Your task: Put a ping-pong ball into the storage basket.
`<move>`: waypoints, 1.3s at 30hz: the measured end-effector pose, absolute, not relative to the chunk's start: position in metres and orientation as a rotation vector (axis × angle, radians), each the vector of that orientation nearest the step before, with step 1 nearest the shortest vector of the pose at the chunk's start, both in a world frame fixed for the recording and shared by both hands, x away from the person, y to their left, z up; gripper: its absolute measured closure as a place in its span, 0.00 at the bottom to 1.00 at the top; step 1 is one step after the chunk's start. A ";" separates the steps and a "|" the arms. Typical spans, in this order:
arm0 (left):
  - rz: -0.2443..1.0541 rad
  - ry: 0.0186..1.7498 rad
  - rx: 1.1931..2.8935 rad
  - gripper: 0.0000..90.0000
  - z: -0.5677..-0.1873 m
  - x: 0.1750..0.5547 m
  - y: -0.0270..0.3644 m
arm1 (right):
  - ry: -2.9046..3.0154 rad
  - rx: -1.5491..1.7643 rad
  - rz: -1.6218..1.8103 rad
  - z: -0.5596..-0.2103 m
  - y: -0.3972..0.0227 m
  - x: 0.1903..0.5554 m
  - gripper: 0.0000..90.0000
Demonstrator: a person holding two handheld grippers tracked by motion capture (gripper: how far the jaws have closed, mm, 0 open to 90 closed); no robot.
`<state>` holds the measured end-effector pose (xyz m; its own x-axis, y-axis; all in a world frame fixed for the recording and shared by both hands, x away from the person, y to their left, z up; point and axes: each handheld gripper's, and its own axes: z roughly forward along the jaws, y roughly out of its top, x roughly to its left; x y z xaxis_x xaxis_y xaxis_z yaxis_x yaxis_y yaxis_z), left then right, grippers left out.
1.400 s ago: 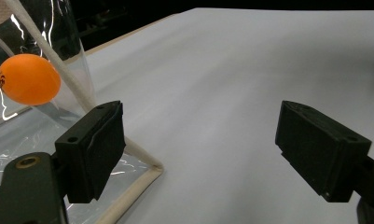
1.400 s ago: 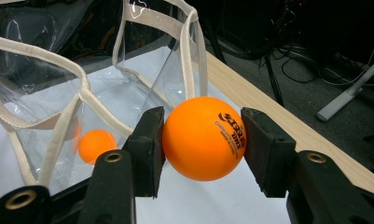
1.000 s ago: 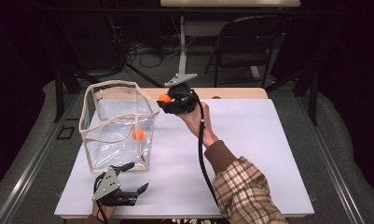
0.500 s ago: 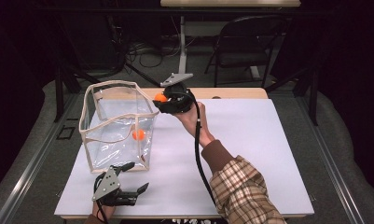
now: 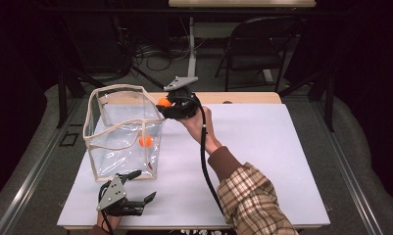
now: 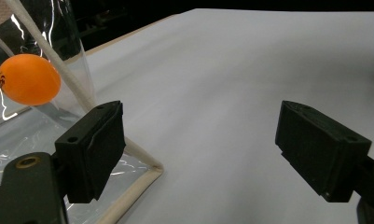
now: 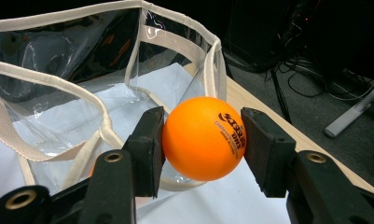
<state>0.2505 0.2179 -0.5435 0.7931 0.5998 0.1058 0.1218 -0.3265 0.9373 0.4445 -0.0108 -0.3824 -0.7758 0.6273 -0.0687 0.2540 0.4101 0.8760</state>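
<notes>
Two orange table-tennis balls are showing here, and you are holding one of them: your right gripper (image 5: 165, 105) is clamping its jaws on the held ball (image 7: 204, 137), with a black pad pressing on each side and the printed logo facing the right gripper view's camera. In the high view you are keeping that ball (image 5: 163, 102) up at the far right corner of the clear plastic bag (image 5: 116, 144), just beside its cream-trimmed rim and above the white table (image 5: 262, 147). From the right gripper view, the bag's open mouth (image 7: 100, 70) is lying just behind and to the left of the ball. The second ball (image 5: 145, 141) is sitting inside the bag, low against its right wall. Your left gripper (image 5: 135, 188) is resting near the table's front edge, just in front of the bag's near right corner, with its jaws standing wide apart and nothing between them. In the left gripper view, the bag's trimmed bottom corner (image 6: 142, 179) is lying next to the left jaw, and the ball inside (image 6: 29, 79) is showing through the clear wall. Your plaid sleeve (image 5: 253, 200) is reaching in from the bottom right.
</notes>
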 end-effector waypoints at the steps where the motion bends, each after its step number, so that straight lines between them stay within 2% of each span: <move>1: 0.536 0.550 1.867 0.18 -0.543 0.251 0.218 | 2.284 0.756 1.323 -0.383 -0.010 0.445 0.57; 39: 0.534 0.551 1.863 0.18 -0.543 0.251 0.218 | 2.289 0.737 1.349 -0.386 0.013 0.446 0.57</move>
<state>0.2506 0.2179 -0.5435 0.7928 0.6006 0.1036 0.1220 -0.3229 0.9385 0.4458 0.0132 -0.3856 -0.7892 0.6112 -0.0596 0.2440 0.4012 0.8829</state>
